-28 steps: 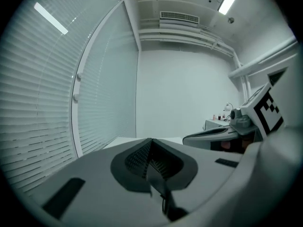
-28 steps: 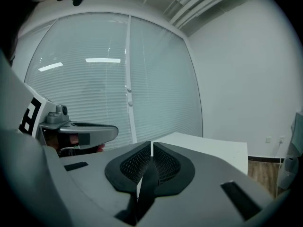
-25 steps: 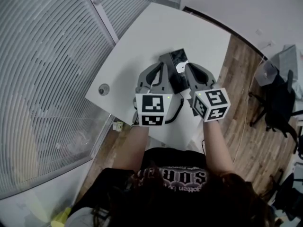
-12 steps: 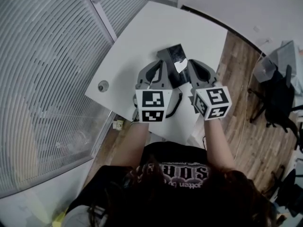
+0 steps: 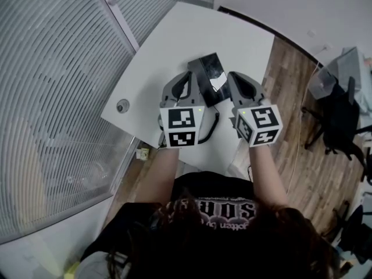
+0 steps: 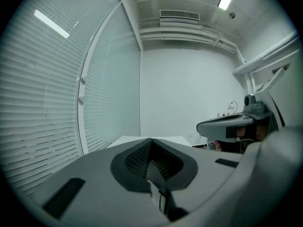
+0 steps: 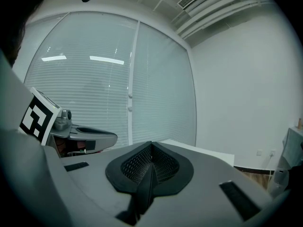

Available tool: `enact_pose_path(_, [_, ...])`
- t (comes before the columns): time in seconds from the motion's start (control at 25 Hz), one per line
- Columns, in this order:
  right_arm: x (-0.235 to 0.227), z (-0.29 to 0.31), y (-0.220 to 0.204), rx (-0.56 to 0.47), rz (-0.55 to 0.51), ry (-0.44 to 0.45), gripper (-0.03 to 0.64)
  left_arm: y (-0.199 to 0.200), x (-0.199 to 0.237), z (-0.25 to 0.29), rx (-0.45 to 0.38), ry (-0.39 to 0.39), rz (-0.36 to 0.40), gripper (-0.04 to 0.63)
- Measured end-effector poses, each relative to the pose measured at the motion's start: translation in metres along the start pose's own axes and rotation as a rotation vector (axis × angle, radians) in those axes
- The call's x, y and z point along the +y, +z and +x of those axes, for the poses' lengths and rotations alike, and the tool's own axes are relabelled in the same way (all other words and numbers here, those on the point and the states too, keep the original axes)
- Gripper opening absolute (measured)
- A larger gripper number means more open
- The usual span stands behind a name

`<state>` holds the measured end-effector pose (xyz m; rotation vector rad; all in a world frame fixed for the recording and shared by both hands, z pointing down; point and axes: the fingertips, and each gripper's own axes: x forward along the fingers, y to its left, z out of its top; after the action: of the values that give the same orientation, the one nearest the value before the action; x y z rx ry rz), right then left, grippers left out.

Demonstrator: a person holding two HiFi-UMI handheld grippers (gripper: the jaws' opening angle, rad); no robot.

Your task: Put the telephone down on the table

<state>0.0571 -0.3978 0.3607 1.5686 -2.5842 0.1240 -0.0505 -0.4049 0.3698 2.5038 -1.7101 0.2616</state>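
Head view: left gripper (image 5: 187, 77) and right gripper (image 5: 233, 79), fingers (image 6: 135, 162) clenched, either side of the telephone (image 5: 208, 77), seemingly on the table (image 5: 174, 39).

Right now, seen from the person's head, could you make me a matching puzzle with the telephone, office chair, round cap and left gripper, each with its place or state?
Things:
1 telephone
2 office chair
3 round cap
4 left gripper

Matches:
A on the wooden floor
B jaws together
C near the table's edge by the blinds
D black, above the table

Pairs: 1-D, 2-A, 3-C, 4-B.
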Motion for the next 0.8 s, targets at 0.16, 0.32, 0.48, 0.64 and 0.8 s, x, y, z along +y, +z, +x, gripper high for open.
enact_pose_path(0.16, [-0.004, -0.002, 0.004, -0.008, -0.004, -0.006, 0.029, 0.000, -0.004, 0.001, -0.007, 0.004, 0.019, 0.003])
enact_pose_path(0.32, [-0.006, -0.004, 0.007, -0.015, -0.003, -0.009, 0.028, 0.000, -0.007, 0.001, -0.010, 0.005, 0.028, 0.003])
enact_pose_path(0.48, [-0.008, -0.006, 0.007, -0.020, 0.003, -0.012, 0.028, -0.001, -0.007, 0.001, -0.005, 0.013, 0.034, 0.003])
enact_pose_path(0.64, [-0.010, -0.009, 0.008, -0.028, 0.000, -0.013, 0.028, -0.001, -0.008, -0.001, -0.005, 0.018, 0.032, 0.003])
enact_pose_path(0.8, [-0.011, -0.010, 0.011, -0.033, -0.002, -0.013, 0.028, 0.001, -0.008, -0.001, -0.006, 0.023, 0.031, 0.003])
